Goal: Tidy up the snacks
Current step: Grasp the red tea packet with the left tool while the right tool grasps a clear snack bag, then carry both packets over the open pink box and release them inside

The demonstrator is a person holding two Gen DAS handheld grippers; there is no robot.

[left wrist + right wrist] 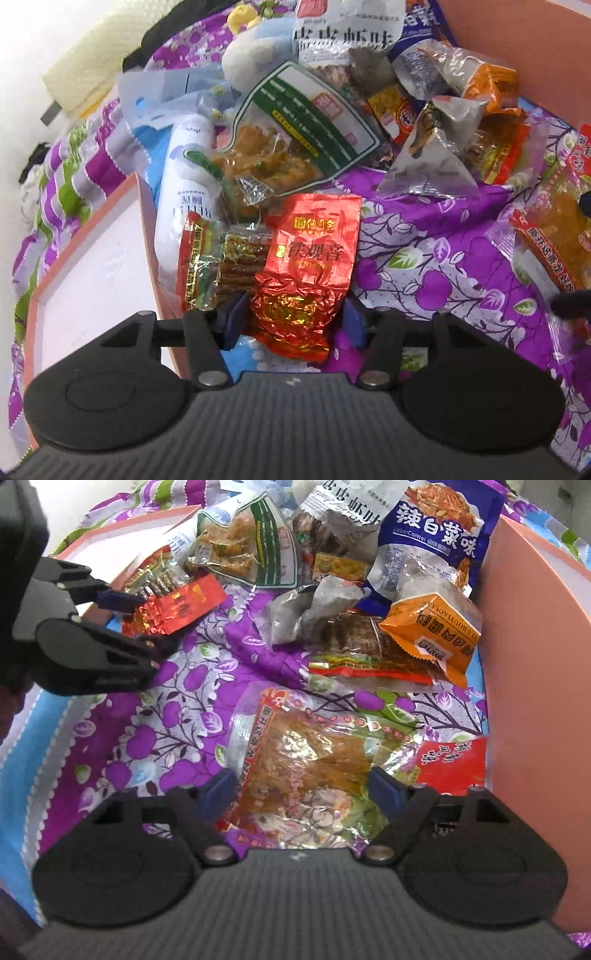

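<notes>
A red foil tea packet (pixel 306 258) lies on the purple flowered cloth (pixel 424 258), leaning on a red-and-green stick snack pack (pixel 207 262). My left gripper (pixel 295 317) stands astride its lower end, jaws open, with a thin gap beside each blue pad. The right wrist view shows this gripper (pixel 157 622) around the same packet (pixel 181 605). My right gripper (pixel 303 788) is open and points down over a clear bag of orange-brown dried snack (pixel 306 760). The bag lies flat and is wider than the jaws, and both pads stand over it.
A pile of snack bags (pixel 332 110) fills the back, among them a blue bag (pixel 436 528) and an orange packet (pixel 432 627). A pink box (pixel 144 206) stands at the left. A second pink box wall (pixel 535 664) rises at the right. A white bottle (pixel 188 177) lies beside the left box.
</notes>
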